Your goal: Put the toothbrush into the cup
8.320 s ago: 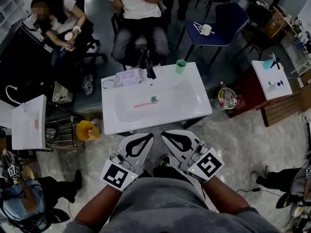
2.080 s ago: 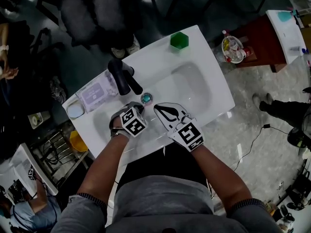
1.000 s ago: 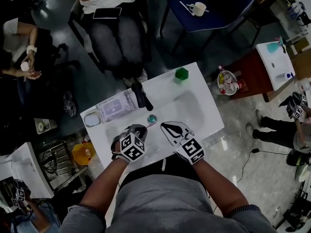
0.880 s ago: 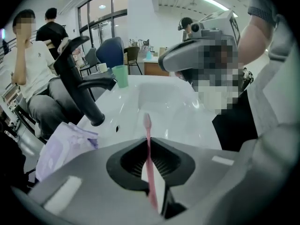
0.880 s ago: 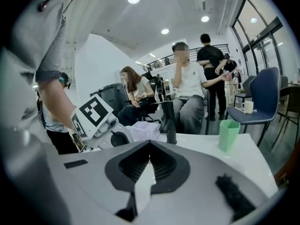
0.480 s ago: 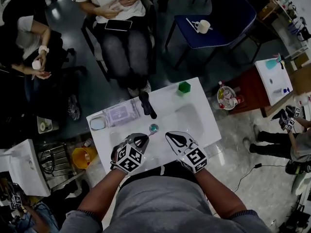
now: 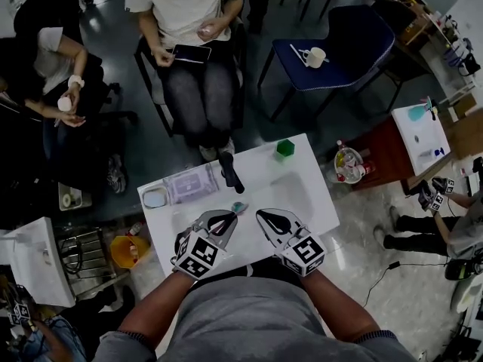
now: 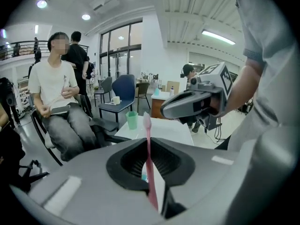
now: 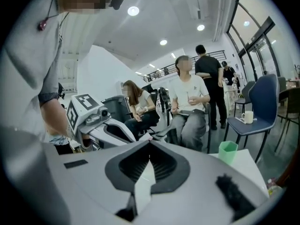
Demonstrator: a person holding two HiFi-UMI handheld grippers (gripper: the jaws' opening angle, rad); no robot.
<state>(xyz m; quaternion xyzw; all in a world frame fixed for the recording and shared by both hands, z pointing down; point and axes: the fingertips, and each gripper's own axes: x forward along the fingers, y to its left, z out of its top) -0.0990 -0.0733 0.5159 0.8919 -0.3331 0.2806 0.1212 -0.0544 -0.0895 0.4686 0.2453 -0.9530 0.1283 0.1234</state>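
My left gripper [image 8: 146,140] is shut on a pink toothbrush [image 8: 149,168], which stands upright between the jaws with its bristle end up. In the head view this gripper [image 7: 231,216] hangs over the front of the white sink [image 7: 321,202]. The green cup [image 7: 284,148] stands at the sink's far right corner, well apart from both grippers; it also shows as the cup [image 8: 131,120] past the brush head and the cup [image 9: 228,152] at the right. My right gripper [image 7: 261,216] is beside the left one, its jaws together and holding nothing, the same gripper [image 9: 150,143].
A black faucet [image 7: 230,170] rises at the sink's back, with a lilac pack [image 7: 190,185] and a small round dish [image 7: 155,197] to its left. Seated people are beyond the sink. A blue chair with a mug [image 7: 315,55] stands back right; a yellow bucket [image 7: 125,250] is on the floor at left.
Both grippers have risen from the basin, the left one carrying the toothbrush up and tilting. The head view has drawn back, so the sink looks smaller.
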